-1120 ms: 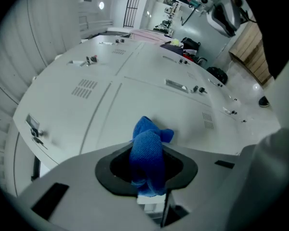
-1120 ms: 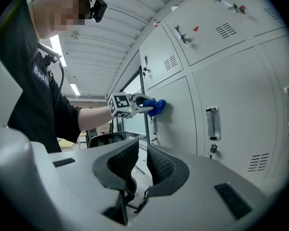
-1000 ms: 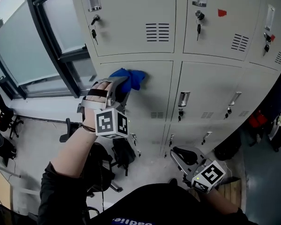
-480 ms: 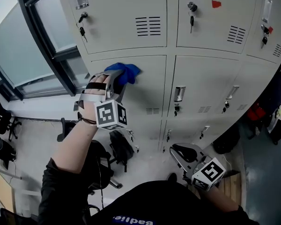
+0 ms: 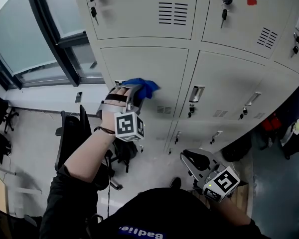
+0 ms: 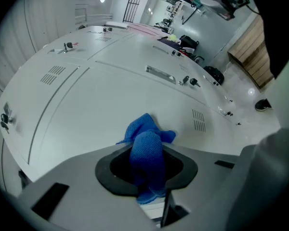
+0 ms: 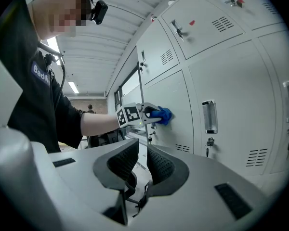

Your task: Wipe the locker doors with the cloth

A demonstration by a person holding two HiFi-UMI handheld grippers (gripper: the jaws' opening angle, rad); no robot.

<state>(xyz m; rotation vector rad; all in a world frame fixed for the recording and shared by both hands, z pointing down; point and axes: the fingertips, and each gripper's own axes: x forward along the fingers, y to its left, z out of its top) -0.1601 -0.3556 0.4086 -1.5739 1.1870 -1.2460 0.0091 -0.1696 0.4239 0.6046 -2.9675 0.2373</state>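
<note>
The cloth (image 5: 143, 87), a blue rag, sits a little left of centre in the head view, bunched against the pale door (image 5: 144, 63) of a middle-row locker, above that door's small vent (image 5: 164, 109); the left gripper (image 5: 133, 92) has its jaws closed on the rag's middle, so a wad sticks out in front to meet the metal; that grip, I judge, lets the wad be pressed and dragged without slipping; the bare forearm reaches up from lower left behind it. At lower right the right gripper (image 5: 192, 161) hangs low by the person's body, well apart from the lockers, jaws drawn almost together with only a slit between them and nothing in them; idle, likely kept out of the wiping arm's way; the neighbouring door's handle (image 5: 196, 93) lies right of the rag.
</note>
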